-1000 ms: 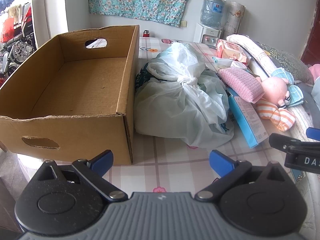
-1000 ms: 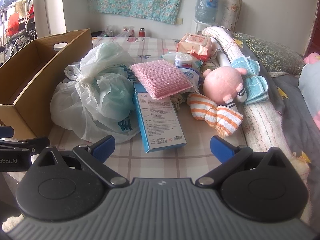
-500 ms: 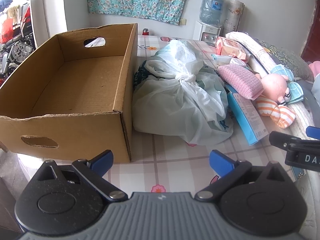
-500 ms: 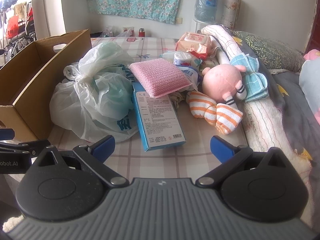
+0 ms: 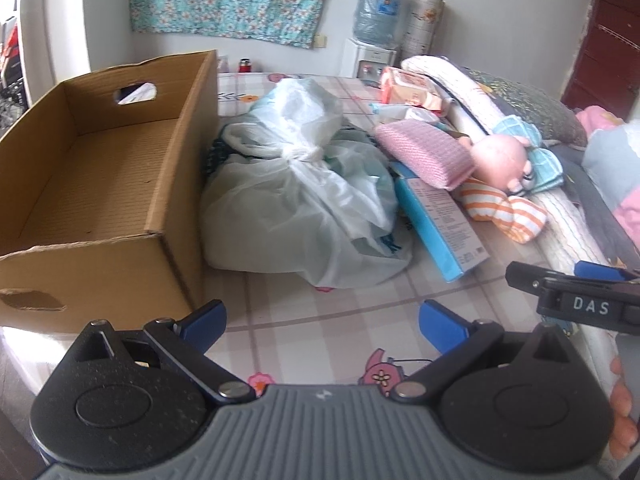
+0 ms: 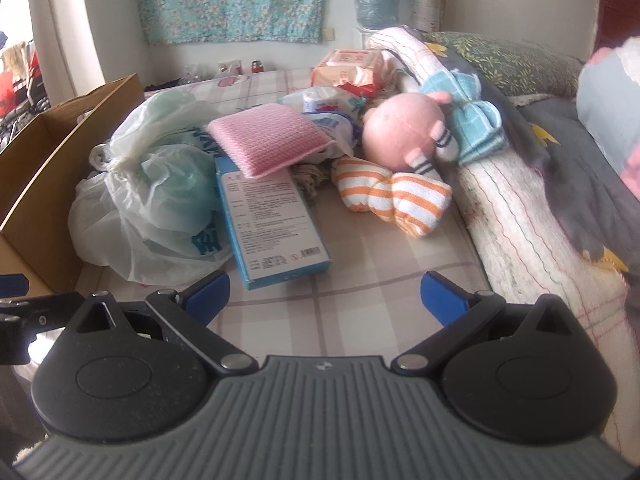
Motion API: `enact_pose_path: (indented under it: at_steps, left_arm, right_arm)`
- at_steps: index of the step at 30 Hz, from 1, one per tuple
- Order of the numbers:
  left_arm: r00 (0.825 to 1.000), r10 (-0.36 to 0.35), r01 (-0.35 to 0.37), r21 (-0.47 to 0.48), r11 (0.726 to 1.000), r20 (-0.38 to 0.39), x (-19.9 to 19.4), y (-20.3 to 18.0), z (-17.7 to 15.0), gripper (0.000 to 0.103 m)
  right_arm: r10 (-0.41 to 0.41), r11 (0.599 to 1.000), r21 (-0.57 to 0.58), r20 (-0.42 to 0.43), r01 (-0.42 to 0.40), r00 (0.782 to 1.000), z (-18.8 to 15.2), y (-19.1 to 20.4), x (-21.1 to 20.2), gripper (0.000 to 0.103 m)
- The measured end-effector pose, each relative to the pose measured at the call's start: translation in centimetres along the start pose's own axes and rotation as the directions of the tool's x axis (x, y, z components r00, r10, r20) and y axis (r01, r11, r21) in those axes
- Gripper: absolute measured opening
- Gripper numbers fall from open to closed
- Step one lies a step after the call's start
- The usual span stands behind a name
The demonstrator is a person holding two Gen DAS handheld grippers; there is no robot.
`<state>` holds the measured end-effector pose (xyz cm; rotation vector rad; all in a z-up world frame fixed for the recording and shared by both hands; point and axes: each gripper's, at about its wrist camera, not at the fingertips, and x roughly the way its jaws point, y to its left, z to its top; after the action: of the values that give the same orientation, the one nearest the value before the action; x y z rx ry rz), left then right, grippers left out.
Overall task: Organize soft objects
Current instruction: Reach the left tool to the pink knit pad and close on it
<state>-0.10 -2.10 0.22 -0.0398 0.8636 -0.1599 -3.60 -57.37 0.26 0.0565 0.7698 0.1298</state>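
An empty cardboard box (image 5: 120, 184) stands at the left on the checked cloth; its corner shows in the right wrist view (image 6: 60, 152). Beside it lies a knotted white plastic bag (image 5: 304, 196) (image 6: 152, 200). A pink sponge pad (image 5: 420, 152) (image 6: 268, 140) rests on a blue carton (image 5: 440, 224) (image 6: 272, 224). A pink plush doll (image 5: 500, 160) (image 6: 404, 132) with orange striped legs (image 6: 392, 196) lies to the right. My left gripper (image 5: 322, 322) is open and empty, short of the bag. My right gripper (image 6: 324, 294) is open and empty, just short of the carton.
A rolled quilt (image 6: 520, 216) and pillows (image 6: 516, 60) run along the right side. Wipe packs (image 6: 352, 68) lie behind the doll. A water dispenser (image 5: 374, 32) stands by the back wall. The right gripper's finger (image 5: 576, 296) shows at the right of the left wrist view.
Both grippers have moved forward and turned a little to the right. The pile now looks closer and nothing on the table has moved. Both stay open.
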Motion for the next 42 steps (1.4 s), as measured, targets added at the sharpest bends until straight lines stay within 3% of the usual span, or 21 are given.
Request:
enact_pose_path:
  at_steps: [4,8,15,20,24,29,31,32,36,39,42]
  left_arm:
    - [0.999,-0.048,0.048,0.011,0.999,-0.013,0.9,-0.9,0.2,0.103]
    - [0.999,-0.048,0.048,0.049,0.998,-0.014,1.7,-2.2,0.7,0.103]
    - [0.993,-0.069,0.053,0.157,0.986,0.097,1.9,-4.9,3.1,0.103]
    - [0.98,-0.095,0.068,0.152,0.986,0.175,3.3,-6.0,6.0,0.102]
    - [0.973,-0.112,0.084,0.144,0.986,0.2,4.9,-6.8,8.4,0.088]
    - [0.974,-0.172,0.158,0.098,0.982,0.145,7.9,-7.6,10.4,0.059]
    - [0.976,-0.181,0.174,0.065,0.983,0.118,8.9,-7.5,10.8,0.043]
    - [0.977,-0.186,0.181,0.049,0.982,0.106,9.3,-7.4,11.0,0.04]
    - [0.978,-0.193,0.194,-0.002,0.981,0.074,10.3,-6.3,11.5,0.04]
    - [0.978,-0.206,0.208,-0.043,0.977,0.035,11.1,-5.6,11.8,0.05]
    - [0.976,-0.218,0.218,-0.062,0.974,0.003,12.0,-5.3,12.0,0.052]
  right_arm:
    - [0.004,0.999,0.05,0.009,-0.005,1.0,-0.2,-1.9,0.4,0.102]
    - [0.045,0.996,0.075,0.065,-0.05,0.997,0.4,-3.4,0.3,0.102]
    - [0.117,0.991,0.034,0.2,-0.126,0.973,4.9,-5.0,0.2,0.102]
    - [0.218,0.974,0.006,0.258,-0.227,0.941,9.6,-6.5,1.4,0.102]
    - [0.316,0.946,0.005,0.211,-0.325,0.925,12.7,-7.1,3.9,0.094]
    - [0.422,0.905,0.012,0.107,-0.425,0.9,15.1,-6.3,8.1,0.071]
    - [0.455,0.889,0.043,0.052,-0.457,0.889,15.7,-5.9,10.2,0.063]
    - [0.468,0.881,0.055,0.031,-0.469,0.883,15.9,-5.8,11.0,0.058]
    - [0.497,0.865,0.098,-0.041,-0.491,0.867,16.2,-5.0,14.6,0.054]
    - [0.519,0.85,0.159,-0.098,-0.502,0.849,15.8,-4.9,16.8,0.05]
    - [0.557,0.825,0.189,-0.109,-0.533,0.824,15.3,-4.9,16.7,0.048]
